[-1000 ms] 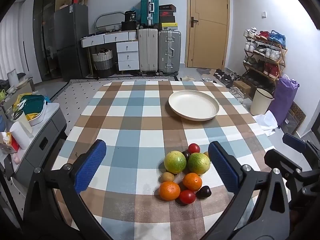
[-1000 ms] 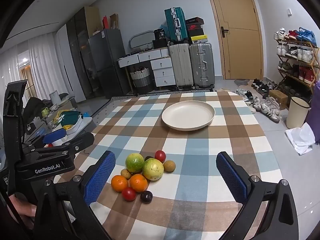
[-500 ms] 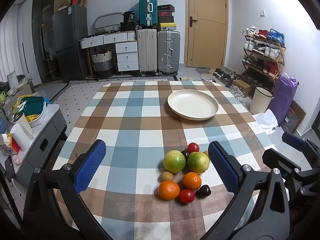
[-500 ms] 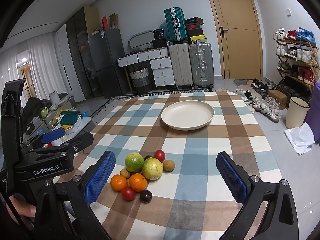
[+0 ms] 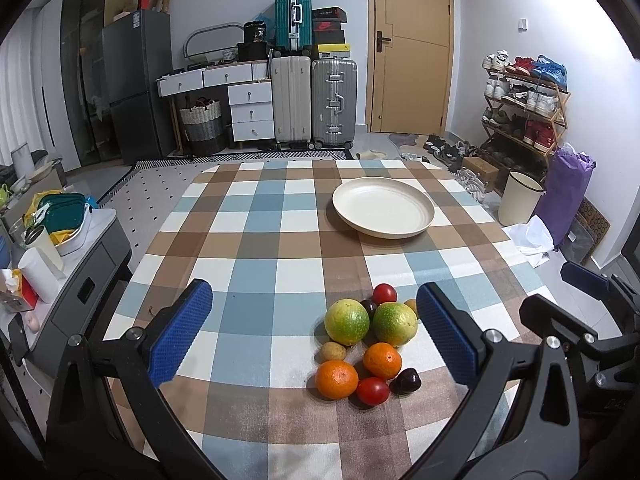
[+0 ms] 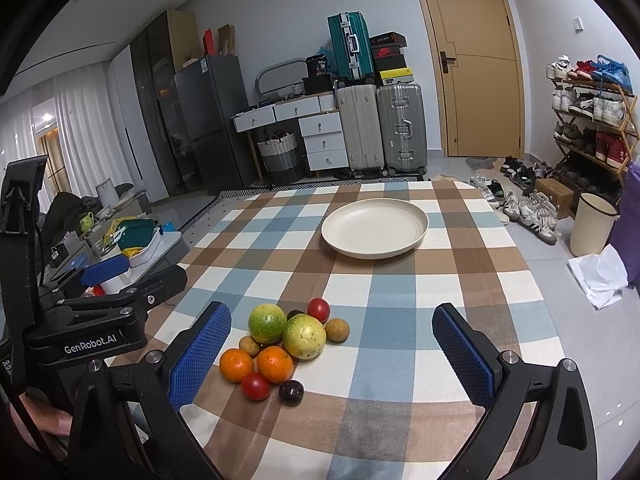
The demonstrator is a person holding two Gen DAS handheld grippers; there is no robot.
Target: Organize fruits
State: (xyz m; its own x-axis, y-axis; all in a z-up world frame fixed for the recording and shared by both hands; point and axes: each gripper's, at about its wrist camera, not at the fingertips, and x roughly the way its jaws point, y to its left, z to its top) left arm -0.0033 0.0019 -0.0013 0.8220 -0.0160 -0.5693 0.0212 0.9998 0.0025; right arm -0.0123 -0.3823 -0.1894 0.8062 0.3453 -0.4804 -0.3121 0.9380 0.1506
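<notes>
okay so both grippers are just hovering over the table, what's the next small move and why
Probably lower the right gripper toward the dark plum at the near edge of the fruit pile. Both grippers are open and empty, the left gripper included; the cream plate farther back holds nothing; every fruit is on the cloth. The plum sits apart enough to grasp cleanly.

A dark plum (image 5: 369, 307) is hiding behind the two green citrus fruits (image 5: 346, 321), ahead of the left tongs; a brown fruit (image 5: 411, 305) is peeking past that gripper's right pad (image 5: 447, 338).
</notes>
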